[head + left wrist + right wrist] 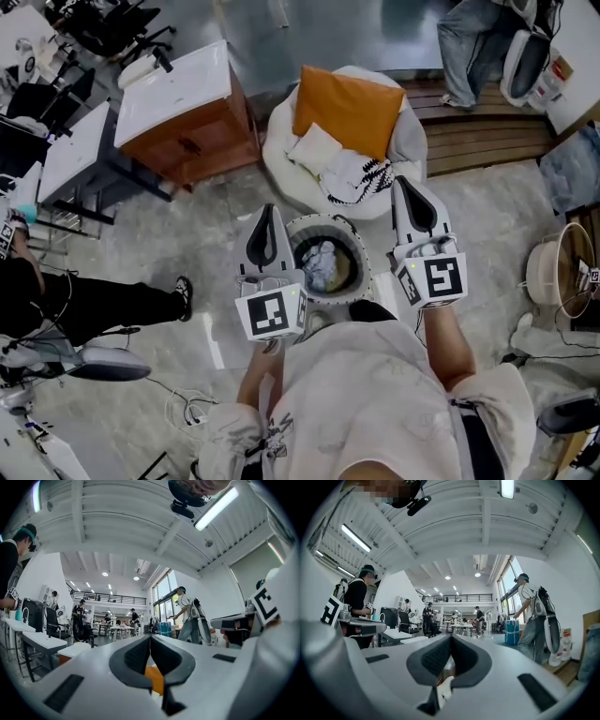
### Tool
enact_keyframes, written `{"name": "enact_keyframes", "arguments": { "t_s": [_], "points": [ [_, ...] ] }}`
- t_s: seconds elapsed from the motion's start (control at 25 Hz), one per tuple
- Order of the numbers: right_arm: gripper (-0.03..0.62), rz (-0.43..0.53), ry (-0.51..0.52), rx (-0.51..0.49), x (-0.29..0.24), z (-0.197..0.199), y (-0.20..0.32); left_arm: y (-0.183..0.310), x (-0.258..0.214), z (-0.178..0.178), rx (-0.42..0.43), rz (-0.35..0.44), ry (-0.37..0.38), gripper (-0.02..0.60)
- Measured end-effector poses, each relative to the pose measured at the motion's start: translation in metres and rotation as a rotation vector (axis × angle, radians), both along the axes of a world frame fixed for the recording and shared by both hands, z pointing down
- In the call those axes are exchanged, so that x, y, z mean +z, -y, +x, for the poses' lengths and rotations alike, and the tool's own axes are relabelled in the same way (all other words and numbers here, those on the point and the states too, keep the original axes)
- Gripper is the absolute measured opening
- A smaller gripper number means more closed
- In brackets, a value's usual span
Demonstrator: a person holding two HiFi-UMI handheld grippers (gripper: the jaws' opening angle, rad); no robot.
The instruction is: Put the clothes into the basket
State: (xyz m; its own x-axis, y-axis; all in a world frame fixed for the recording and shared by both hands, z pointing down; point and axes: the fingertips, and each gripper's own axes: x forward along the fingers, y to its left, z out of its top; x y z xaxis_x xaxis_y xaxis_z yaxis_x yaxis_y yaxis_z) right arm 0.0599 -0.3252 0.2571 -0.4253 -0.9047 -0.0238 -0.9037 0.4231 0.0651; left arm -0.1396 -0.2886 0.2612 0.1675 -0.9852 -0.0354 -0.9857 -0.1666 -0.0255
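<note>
Far left, a cabinet (197, 141). Next, left gripper (270, 214), level, fingers pressed together, nothing between. Between both grippers, on the floor, the basket (361, 246), crumpled clothes (322, 263) already inside. Behind it, more clothes (342, 167) on a white beanbag (281, 155), against an orange cushion (349, 108). Right of the basket, right gripper (399, 186), fingers likewise closed, empty.
</note>
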Motion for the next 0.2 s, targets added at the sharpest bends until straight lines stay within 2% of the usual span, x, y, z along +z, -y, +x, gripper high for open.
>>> {"name": "enact_keyframes", "arguments": {
  "t_s": [0.2],
  "points": [
    [-0.012, -0.012, -0.003, 0.003, 0.0012, 0.0061, 0.0016, 0.0013, 0.0025, 0.0076, 0.003, -0.009, -0.007, 0.006]
  ]
}}
